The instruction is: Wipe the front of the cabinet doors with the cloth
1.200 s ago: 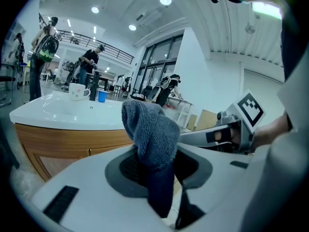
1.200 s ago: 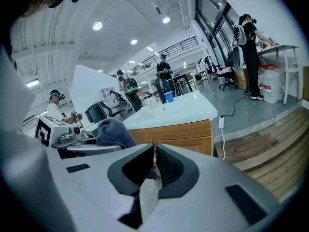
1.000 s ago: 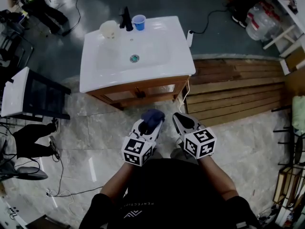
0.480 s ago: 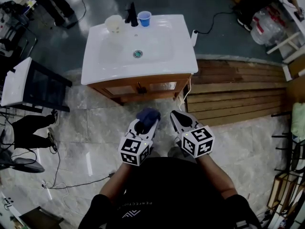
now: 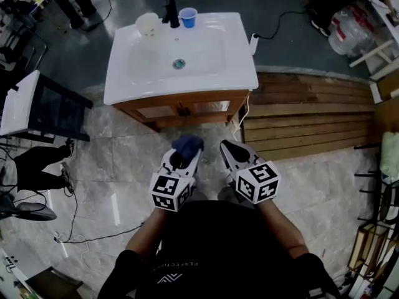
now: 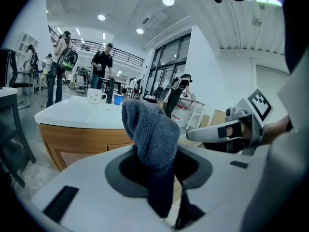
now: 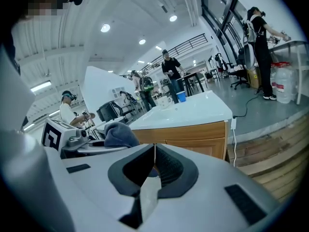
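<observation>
Claws short of the cabinet, cloth in the left one

Bare floor lies open between both claws and the cabinet ahead of them, whose doors nothing touches; planks run ahead of the right claw and to its right. Since half a second ago the left claw has drifted slightly leftward, still clenched on the cloth, a blue-grey nubby wad bulging up past its tips. The right claw is closed with nothing in it.
</observation>
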A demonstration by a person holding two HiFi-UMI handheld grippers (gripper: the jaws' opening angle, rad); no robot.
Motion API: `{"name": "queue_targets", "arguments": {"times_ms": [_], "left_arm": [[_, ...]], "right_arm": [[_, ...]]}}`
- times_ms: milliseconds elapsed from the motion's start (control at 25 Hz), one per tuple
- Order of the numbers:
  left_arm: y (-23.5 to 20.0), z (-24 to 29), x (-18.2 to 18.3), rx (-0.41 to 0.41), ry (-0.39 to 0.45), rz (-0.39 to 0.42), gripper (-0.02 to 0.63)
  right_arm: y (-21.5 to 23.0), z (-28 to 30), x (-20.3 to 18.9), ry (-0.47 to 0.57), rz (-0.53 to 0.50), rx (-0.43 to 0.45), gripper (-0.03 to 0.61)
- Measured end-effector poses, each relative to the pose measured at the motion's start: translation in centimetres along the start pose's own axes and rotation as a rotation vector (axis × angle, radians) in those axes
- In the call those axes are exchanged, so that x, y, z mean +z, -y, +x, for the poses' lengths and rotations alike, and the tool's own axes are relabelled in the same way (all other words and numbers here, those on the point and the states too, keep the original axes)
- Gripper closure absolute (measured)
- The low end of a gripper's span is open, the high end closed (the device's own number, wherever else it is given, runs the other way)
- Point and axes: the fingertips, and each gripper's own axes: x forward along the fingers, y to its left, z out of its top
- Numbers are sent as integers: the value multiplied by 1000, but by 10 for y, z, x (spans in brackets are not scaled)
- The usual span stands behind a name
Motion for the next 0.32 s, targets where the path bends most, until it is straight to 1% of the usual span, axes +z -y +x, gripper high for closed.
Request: {"name": "queue_targets", "arguments": {"times_ms": [120,320], "left_arm": [[6,3,1,-17,-8,15,480],[13,7,2,-29,-2,14,480]], "right_arm": [[1,-4,0,5,5,-5,538],[4,-6,-1,3,3,-9,538]]}}
